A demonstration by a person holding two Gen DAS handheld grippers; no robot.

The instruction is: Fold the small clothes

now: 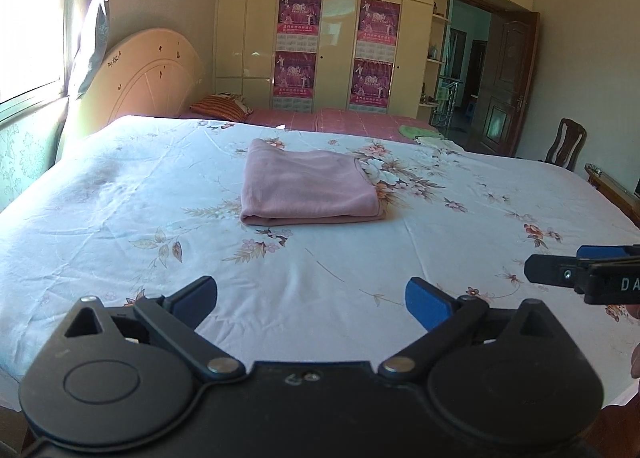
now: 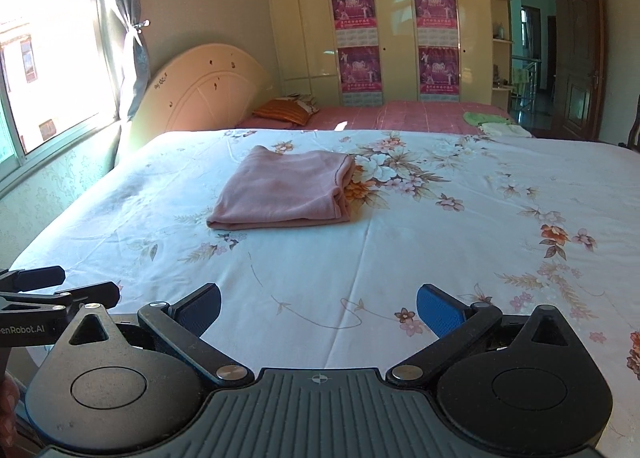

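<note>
1. Sunlit bedroom: a window (image 2: 48,57) fills the upper left of the right wrist view, with a tied-back curtain (image 2: 128,49) beside it and a cream arched headboard (image 2: 204,93) just right of that.
2. Cream wardrobe doors (image 2: 396,25) across the top centre carry four purple posters (image 2: 354,7); a dark wooden door (image 2: 580,53) stands open at the upper right.
3. Floral bedsheet (image 1: 120,197) covers the bed through the middle of both views.
4. Folded pink garment (image 1: 308,187) lies flat on the sheet, centre of the left wrist view and slightly left of centre in the right wrist view (image 2: 280,193), lying free of both grippers.
5. Left gripper (image 1: 312,300) sits at the bottom centre of its own view, blue-padded fingers (image 1: 426,308) spread wide, with only sheet between them.
6. Right gripper (image 2: 318,310) likewise stands spread wide at the bottom of its view, holding nothing.
7. Behind the bed, at mid-right, green and pale cloths (image 2: 492,123) rest on a red-covered surface (image 2: 400,115), with a striped pillow (image 2: 286,111) to their left.
</note>
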